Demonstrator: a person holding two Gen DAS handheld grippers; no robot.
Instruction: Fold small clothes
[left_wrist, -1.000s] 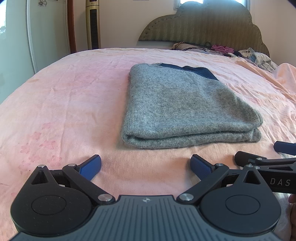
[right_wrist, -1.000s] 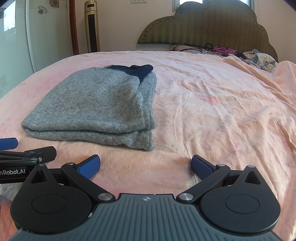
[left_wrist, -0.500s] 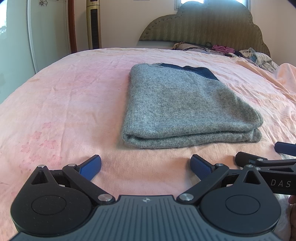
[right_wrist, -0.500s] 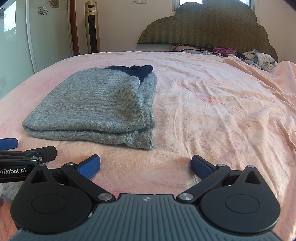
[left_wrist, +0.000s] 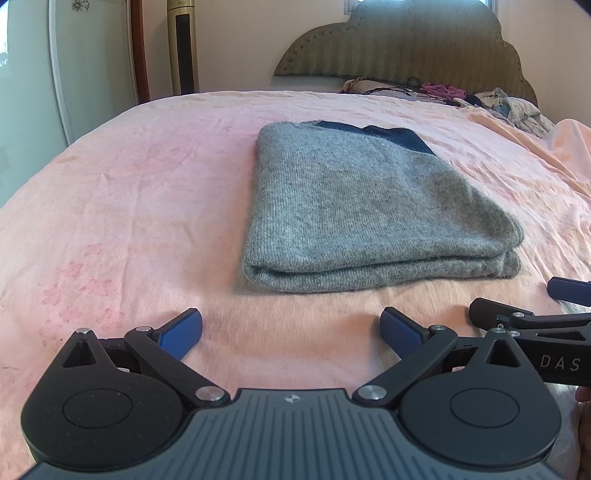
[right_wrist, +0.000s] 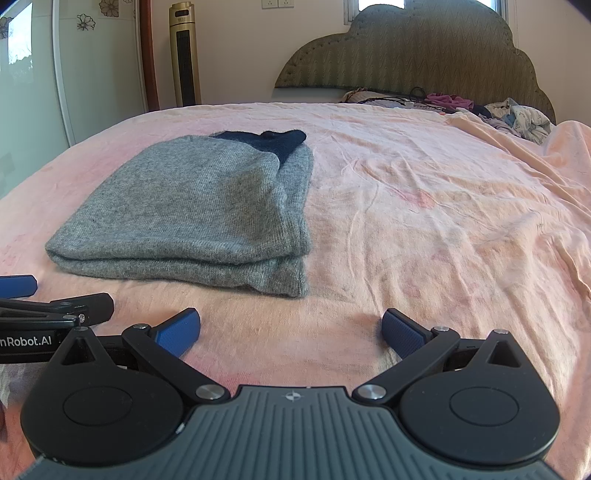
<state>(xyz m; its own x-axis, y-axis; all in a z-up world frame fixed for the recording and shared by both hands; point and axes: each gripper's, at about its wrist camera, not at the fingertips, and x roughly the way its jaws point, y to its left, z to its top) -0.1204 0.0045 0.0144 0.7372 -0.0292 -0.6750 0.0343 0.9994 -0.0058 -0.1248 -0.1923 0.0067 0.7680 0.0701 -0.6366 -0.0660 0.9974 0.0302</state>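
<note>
Over the last sec almost nothing changes: I see only slight drift in both views, sweater (left_wrist: 354, 206) unmoved. My read: fold is done, rig idling before next item.

L gripper (left_wrist: 291, 330): jaws wide, empty, above the sheet (left_wrist: 129, 206), just short of the sweater's near fold. R gripper (right_wrist: 291, 328): jaws wide, empty, beside the L unit, aimed past the sweater's right edge.

Sweater: grey knit, folded to a compact rectangle, two layers showing at the near edge, navy trim at the far end. Lies flat mid-bed, left of the R view's centre. Loose clothes (right_wrist: 517, 114) sit piled by the headboard (right_wrist: 424, 51), well apart.
</note>
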